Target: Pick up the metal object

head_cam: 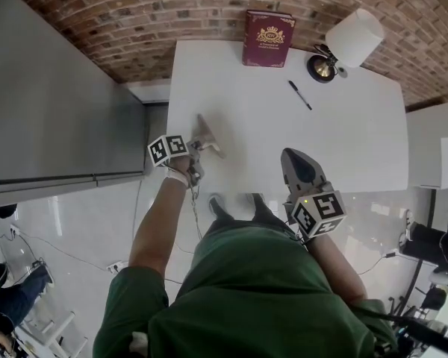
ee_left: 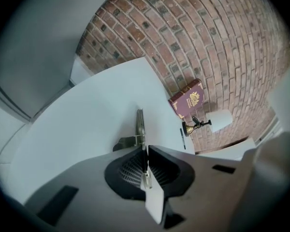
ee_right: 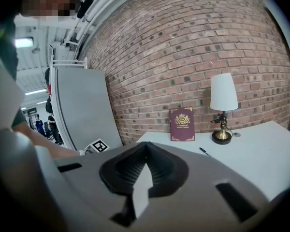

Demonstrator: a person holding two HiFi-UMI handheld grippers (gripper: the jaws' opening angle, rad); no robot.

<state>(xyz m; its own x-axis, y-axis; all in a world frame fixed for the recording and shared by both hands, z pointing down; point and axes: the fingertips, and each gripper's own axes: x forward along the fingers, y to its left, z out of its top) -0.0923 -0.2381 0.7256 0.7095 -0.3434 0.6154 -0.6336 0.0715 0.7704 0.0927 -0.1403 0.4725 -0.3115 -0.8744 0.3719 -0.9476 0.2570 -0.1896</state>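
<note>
The metal object (head_cam: pixel 207 136) is a thin angled bracket at the left edge of the white table (head_cam: pixel 299 148). My left gripper (head_cam: pixel 200 148) is at that edge, shut on the bracket's near end. In the left gripper view the metal object (ee_left: pixel 140 123) runs forward out of the left gripper (ee_left: pixel 145 149), whose jaws press on it from both sides, and its foot rests on the table (ee_left: pixel 87 120). My right gripper (head_cam: pixel 295 157) hovers over the table's front edge to the right, jaws together and empty. In its own view the right gripper (ee_right: pixel 145 145) shows no gap.
A dark red book (head_cam: pixel 269 39) leans on the brick wall at the table's back, with a white-shaded lamp (head_cam: pixel 347 45) to its right. A black pen (head_cam: pixel 299 95) lies in front of the lamp. A grey cabinet (head_cam: pixel 52 110) stands left of the table.
</note>
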